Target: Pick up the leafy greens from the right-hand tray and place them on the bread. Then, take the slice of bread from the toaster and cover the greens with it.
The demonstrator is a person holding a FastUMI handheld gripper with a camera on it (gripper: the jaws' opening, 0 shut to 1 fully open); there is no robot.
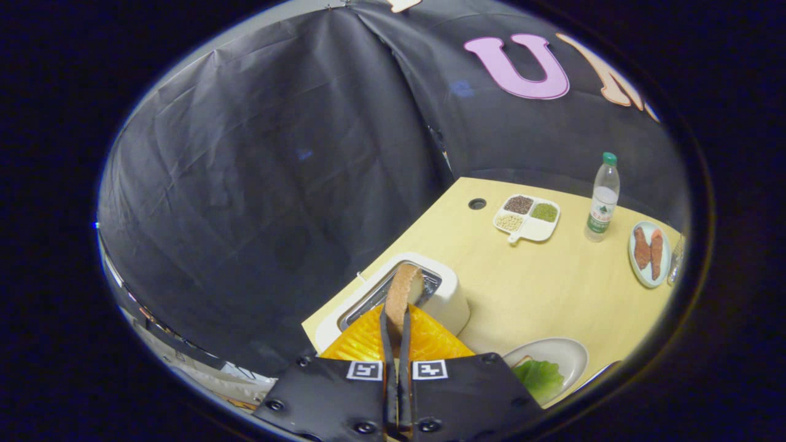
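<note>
My tool (396,334) pinches the light, crumbly bread (402,293) by its edges above the toaster (451,301), greens (540,377) at four o'clock.

Staged recording booth, not a real kitchen: black cloth wall (276,184) wraps a pale wood table (540,288). Kitchen props on it: white toaster (442,294) at 12 o'clock off the fingers, divided grain tray (528,218), water bottle (603,196) and plate of meat strips (648,253) at 2 o'clock.
</note>
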